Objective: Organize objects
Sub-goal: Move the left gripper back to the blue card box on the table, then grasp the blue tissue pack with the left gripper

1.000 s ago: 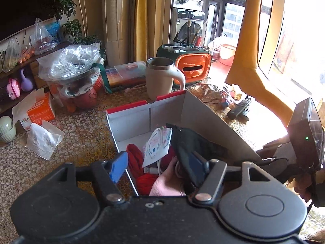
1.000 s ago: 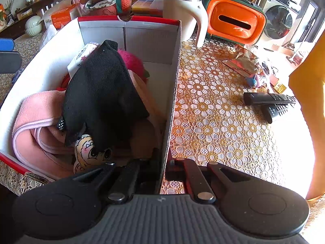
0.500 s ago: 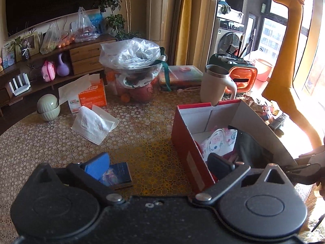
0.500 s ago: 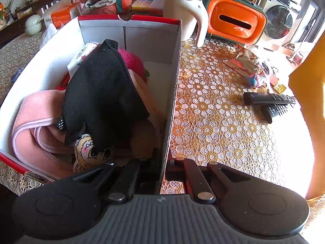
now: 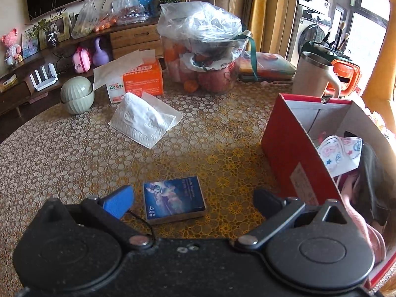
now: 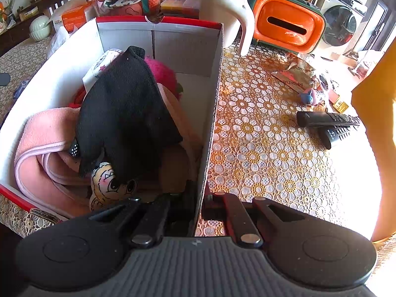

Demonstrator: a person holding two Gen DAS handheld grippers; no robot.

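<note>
A red cardboard box (image 5: pixel 292 156) with white inner walls (image 6: pixel 183 47) stands on the table, holding a black cloth (image 6: pixel 123 109), pink fabric (image 6: pixel 42 138) and a patterned face mask (image 5: pixel 341 153). A small blue card box (image 5: pixel 173 199) lies flat on the table. My left gripper (image 5: pixel 193 199) is open, its fingers on either side of the card box, just above it. My right gripper (image 6: pixel 200 198) is shut on the box's right wall at its near corner.
A folded white tissue (image 5: pixel 146 118), an orange tissue pack (image 5: pixel 138 79), a bagged fruit bowl (image 5: pixel 205 49) and a beige mug (image 5: pixel 314 76) stand further back. Two black remotes (image 6: pixel 329 123), a snack wrapper (image 6: pixel 294 76) and an orange holder (image 6: pixel 287 24) lie right of the box.
My left gripper has swung left out of the box and come down over the blue card box. The right gripper has kept its hold on the box wall.
</note>
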